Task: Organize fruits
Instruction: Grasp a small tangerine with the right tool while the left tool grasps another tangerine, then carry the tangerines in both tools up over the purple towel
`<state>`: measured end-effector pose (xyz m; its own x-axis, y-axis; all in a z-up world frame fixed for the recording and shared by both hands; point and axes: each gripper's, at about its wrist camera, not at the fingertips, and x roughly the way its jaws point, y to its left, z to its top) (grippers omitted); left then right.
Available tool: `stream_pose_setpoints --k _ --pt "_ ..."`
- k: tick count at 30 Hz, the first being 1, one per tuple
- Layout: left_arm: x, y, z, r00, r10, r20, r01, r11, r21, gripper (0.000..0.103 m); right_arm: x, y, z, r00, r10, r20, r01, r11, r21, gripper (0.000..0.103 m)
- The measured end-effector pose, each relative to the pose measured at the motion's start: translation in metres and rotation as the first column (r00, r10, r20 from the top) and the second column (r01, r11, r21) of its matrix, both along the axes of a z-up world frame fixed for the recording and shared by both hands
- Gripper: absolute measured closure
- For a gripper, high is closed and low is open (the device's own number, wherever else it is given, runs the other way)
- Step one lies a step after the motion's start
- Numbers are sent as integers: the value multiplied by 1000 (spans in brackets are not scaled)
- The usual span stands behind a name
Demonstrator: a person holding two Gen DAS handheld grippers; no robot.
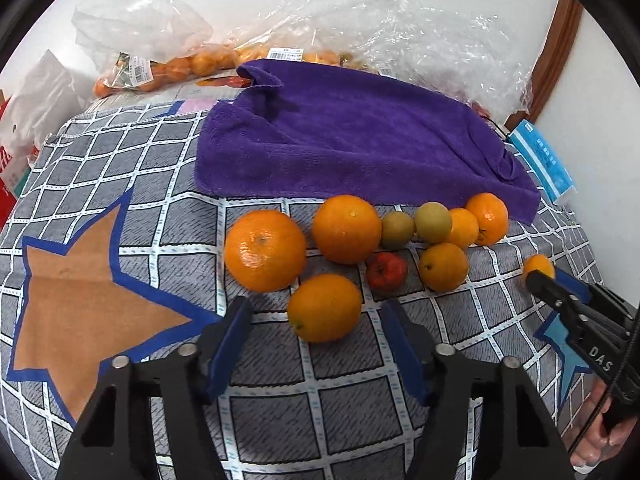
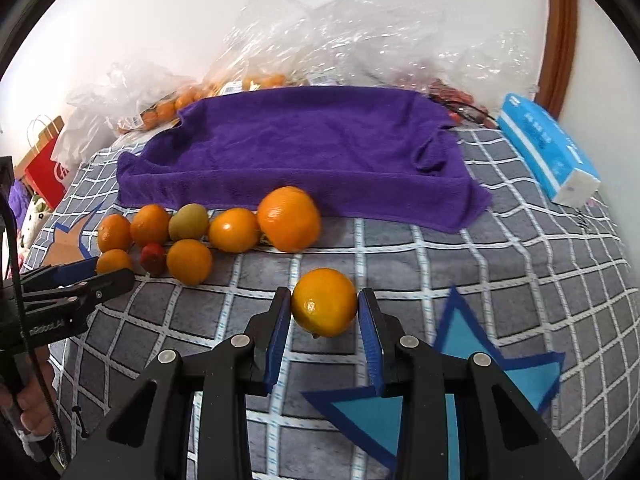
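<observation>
Orange fruit is clustered on a grey checked bedspread, just in front of a purple towel spread flat behind it. In the left wrist view the left gripper is seen with its blue pads about half apart, and one orange lies between the pad tips; no contact with either pad can be made out, so nothing is held there. Beyond it two larger oranges sit side by side, with two greenish fruits, a small red fruit and more small oranges to their right.

In the right wrist view the right gripper is closed on a mandarin, both blue pads pressed against its sides, well apart from the cluster and near a light-blue star patch on the bedspread. That mandarin is partly visible in the left view too, at the far right. Clear plastic bags holding more oranges are piled against the wall behind the towel, and a blue tissue pack lies at the towel's right end.
</observation>
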<state>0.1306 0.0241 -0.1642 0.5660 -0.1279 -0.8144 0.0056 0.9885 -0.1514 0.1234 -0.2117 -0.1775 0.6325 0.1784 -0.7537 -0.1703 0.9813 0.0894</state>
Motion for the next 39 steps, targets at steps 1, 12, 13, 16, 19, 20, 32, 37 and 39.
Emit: stream_pose_setpoints --k 1,12,13,16,19,20,32,37,39 --pt "1 -1 0 1000 0 1 0 1000 4 49 -1 -2 1 1000 -4 3 4 1000 3 69" --pt "-12 -1 13 1000 -1 -20 1 1000 9 69 -7 -13 15 1000 -16 13 15 999 40 69" --pt "-14 1 16 1000 3 -18 -3 1000 7 69 -8 -12 17 1000 -18 15 17 999 37 69" --pt "-19 4 25 1000 16 -15 -16 1000 -5 69 -12 -11 28 999 -19 29 18 999 34 69" --pt "-25 6 39 1000 19 6 -19 1000 -6 69 -15 -10 40 999 -21 44 19 999 34 69" --pt "-26 6 44 1000 17 15 -17 1000 -6 69 -16 -10 45 999 -21 50 20 999 34 69" --pt "-18 3 101 996 -9 91 11 1000 -19 69 -12 -13 95 993 -51 111 48 999 23 69" --pt "-5 1 125 992 -20 125 20 1000 0 69 -3 -12 113 988 -56 141 53 998 25 69" --pt "-1 1 133 990 -21 139 20 1000 6 69 2 -11 119 987 -57 152 54 998 24 69"
